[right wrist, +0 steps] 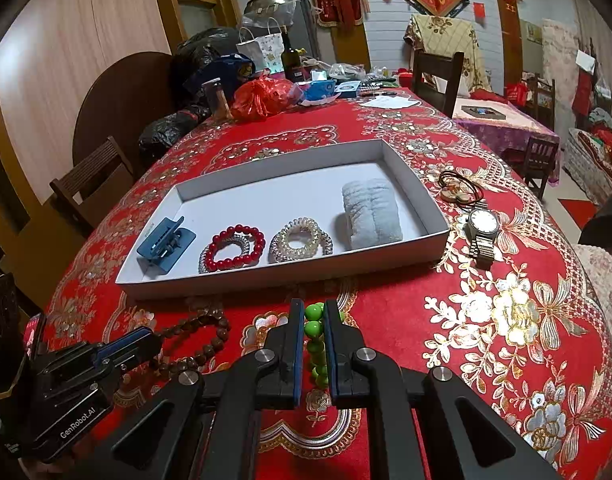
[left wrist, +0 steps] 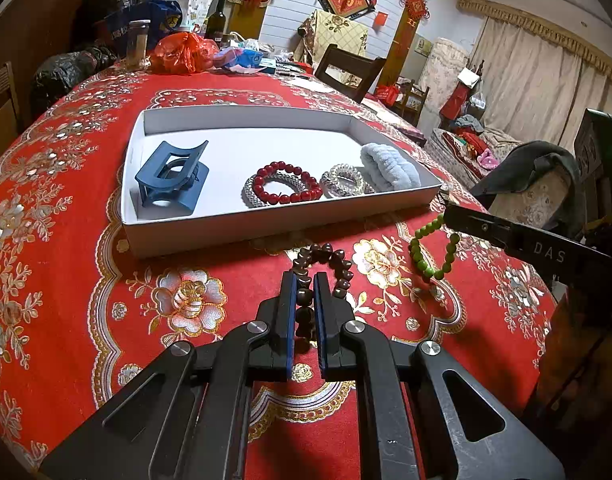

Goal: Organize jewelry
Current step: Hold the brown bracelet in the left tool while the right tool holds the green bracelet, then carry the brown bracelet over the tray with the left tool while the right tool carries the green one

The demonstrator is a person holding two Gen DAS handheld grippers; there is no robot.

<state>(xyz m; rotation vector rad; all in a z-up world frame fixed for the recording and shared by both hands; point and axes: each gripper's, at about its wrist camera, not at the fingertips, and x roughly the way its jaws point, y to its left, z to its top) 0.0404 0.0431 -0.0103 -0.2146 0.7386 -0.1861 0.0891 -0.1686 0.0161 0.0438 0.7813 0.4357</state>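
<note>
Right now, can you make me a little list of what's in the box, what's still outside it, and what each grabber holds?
In the box: blue hair clip, red bracelet, clear coil hair ties, fluffy white band
Outside on the tablecloth: watch, cord necklace
Left gripper: shut on brown bracelet
Right gripper: shut on green bracelet

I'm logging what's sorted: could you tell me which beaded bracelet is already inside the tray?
The red beaded bracelet, lying in the white tray; the brown and green ones are outside.
</note>
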